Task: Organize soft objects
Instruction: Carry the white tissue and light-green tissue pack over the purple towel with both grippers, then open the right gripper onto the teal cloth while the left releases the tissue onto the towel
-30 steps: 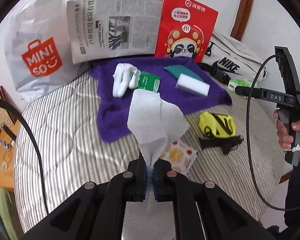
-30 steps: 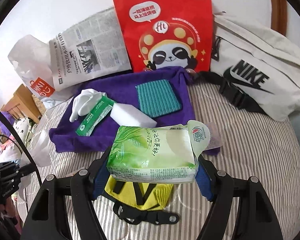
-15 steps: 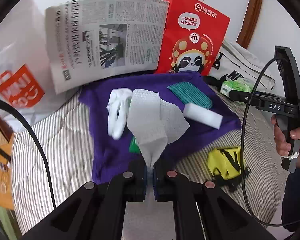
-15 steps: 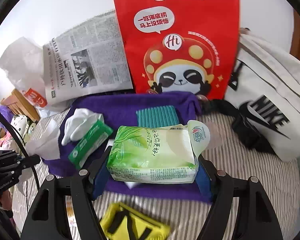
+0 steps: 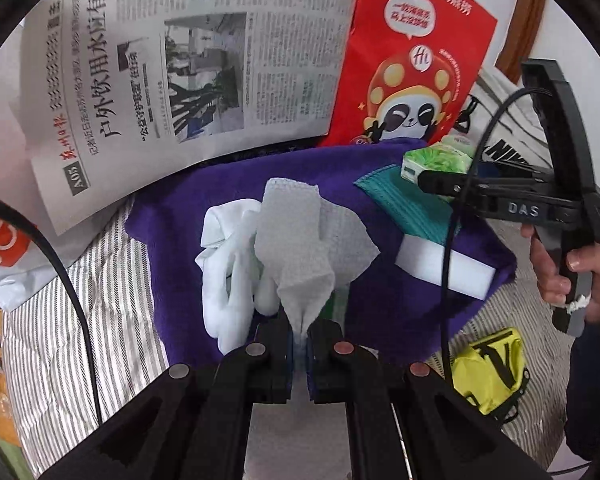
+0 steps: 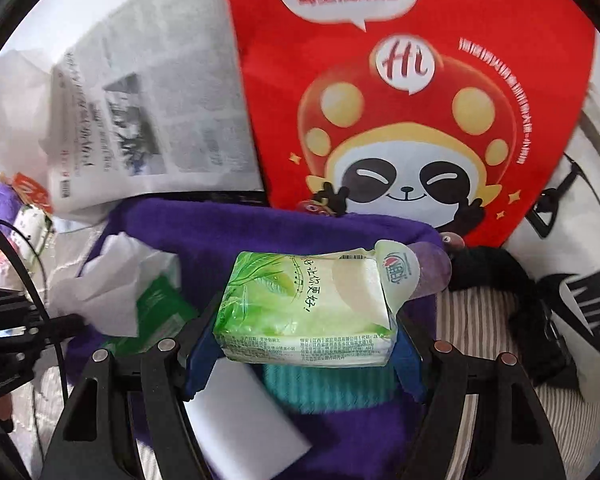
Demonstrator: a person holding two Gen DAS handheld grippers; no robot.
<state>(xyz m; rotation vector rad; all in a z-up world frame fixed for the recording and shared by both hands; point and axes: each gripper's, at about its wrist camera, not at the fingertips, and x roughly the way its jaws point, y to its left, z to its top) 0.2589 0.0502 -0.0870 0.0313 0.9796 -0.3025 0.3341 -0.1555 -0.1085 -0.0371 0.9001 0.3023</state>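
My left gripper is shut on a white paper towel, which stands up over the purple towel. On that towel lie a white glove, a teal cloth and a white sponge block. My right gripper is shut on a green tissue pack, held above the purple towel, the teal cloth and the white sponge. The right gripper with the tissue pack also shows in the left wrist view. A small green packet lies beneath the paper towel.
A newspaper, a red panda bag and a white Nike bag lean against the wall behind the towel. A yellow pouch lies on the striped bedding. A white shopping bag is at the left.
Both grippers have moved forward over the purple towel, each keeping its hold. The yellow pouch has dropped behind the right gripper and left its view.
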